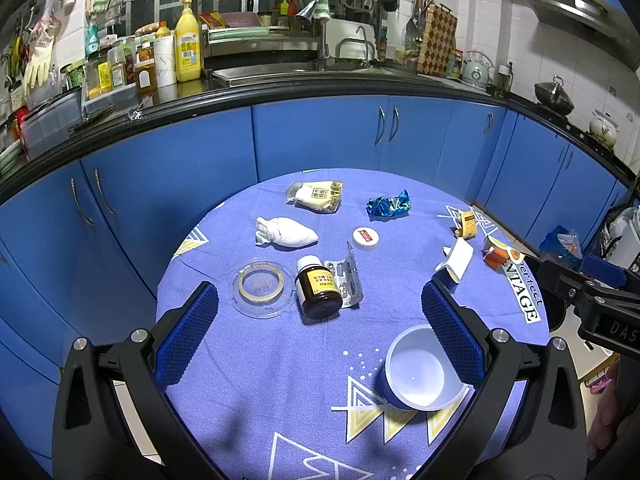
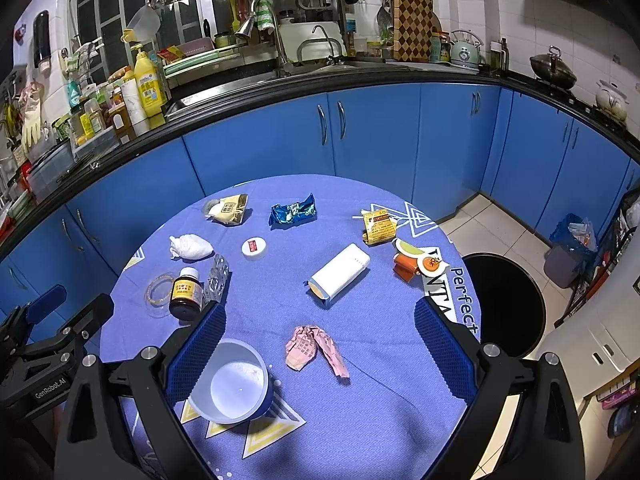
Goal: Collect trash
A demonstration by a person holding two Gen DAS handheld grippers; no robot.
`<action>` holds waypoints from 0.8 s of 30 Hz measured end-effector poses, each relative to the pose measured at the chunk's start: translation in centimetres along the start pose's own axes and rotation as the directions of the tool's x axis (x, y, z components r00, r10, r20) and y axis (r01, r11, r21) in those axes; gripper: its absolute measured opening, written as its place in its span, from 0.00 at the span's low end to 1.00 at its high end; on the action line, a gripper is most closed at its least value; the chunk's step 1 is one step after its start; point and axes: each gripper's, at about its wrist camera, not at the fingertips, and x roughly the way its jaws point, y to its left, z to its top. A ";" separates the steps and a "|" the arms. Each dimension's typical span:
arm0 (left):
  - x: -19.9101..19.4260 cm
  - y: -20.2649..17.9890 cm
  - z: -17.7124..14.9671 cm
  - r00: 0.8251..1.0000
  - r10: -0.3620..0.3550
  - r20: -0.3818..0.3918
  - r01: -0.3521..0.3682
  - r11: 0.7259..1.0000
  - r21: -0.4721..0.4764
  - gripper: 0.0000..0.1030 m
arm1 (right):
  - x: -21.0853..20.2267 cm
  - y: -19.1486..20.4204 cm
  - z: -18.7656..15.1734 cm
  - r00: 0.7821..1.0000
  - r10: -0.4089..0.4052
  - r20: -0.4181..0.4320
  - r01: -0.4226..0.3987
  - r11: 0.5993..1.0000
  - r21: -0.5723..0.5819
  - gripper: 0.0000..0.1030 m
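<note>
Trash lies scattered on a round table with a blue cloth (image 1: pixel 280 380). In the left wrist view I see a brown pill bottle (image 1: pixel 318 288), a blister pack (image 1: pixel 348 280), a clear lid (image 1: pixel 260 282), a white wad (image 1: pixel 286 232), a blue foil wrapper (image 1: pixel 388 205) and an empty blue-and-white cup (image 1: pixel 418 370). My left gripper (image 1: pixel 320 316) is open above the table's near side, holding nothing. In the right wrist view a crumpled pink wrapper (image 2: pixel 314 350) lies between the open fingers of my right gripper (image 2: pixel 320 340), with the cup (image 2: pixel 232 380) by the left finger (image 2: pixel 192 354). A white box (image 2: pixel 340 274) lies beyond.
A black round bin (image 2: pixel 508 304) stands on the tiled floor right of the table. Yellow (image 2: pixel 378 226) and orange (image 2: pixel 412 266) cartons sit near the table's right edge. Blue cabinets (image 2: pixel 360 140) and a crowded counter (image 1: pixel 280 84) curve behind. A white cap (image 1: pixel 366 237) lies mid-table.
</note>
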 end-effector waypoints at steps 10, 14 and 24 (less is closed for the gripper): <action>0.0 -0.2 -0.2 1.000 0.000 -0.001 0.000 1.000 0.000 0.97 | -0.1 -0.1 0.1 1.000 -0.001 0.000 0.001 1.000 0.000 0.90; -0.1 -0.5 -0.3 1.000 0.000 0.000 0.000 1.000 0.001 0.97 | 0.2 0.3 0.0 1.000 -0.001 0.001 0.001 1.000 -0.001 0.90; 0.0 -0.4 -0.3 1.000 -0.002 -0.002 0.002 1.000 -0.001 0.97 | 0.1 0.1 0.0 1.000 0.000 0.000 0.000 1.000 0.000 0.90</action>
